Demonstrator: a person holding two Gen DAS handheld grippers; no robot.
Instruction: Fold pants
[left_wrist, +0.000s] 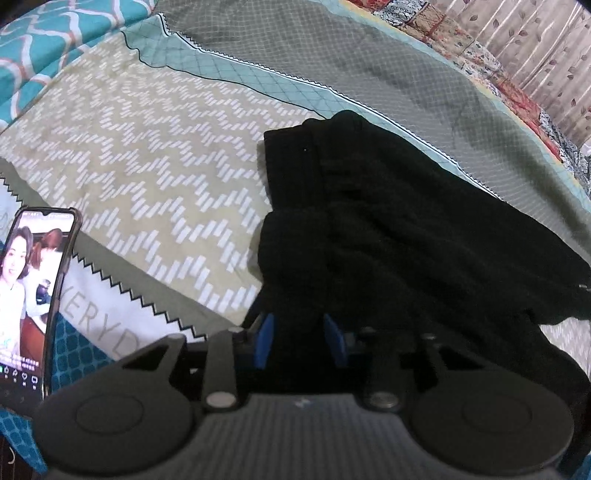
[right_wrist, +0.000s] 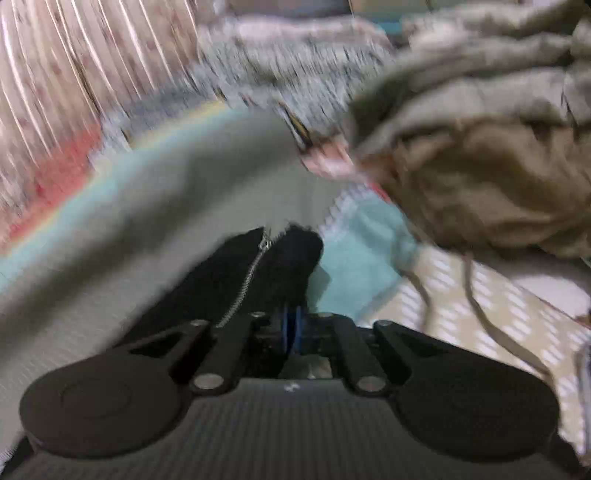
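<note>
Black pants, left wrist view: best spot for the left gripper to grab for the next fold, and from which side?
Probably the near bunched edge of the black pants, right ahead of the left gripper, coming in low from the near side. There the cloth mounds into a thick roll; the far end lies flat on the bedspread.

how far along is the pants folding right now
Partly done: the black pants lie bunched on the bedspread, one layer already over another, not yet a flat neat stack. In hand: the right gripper is shut on the dark fabric by the zipper; the left gripper sits at the near edge with fabric between its blue fingers. Left: finish the fold and smooth it.
</note>
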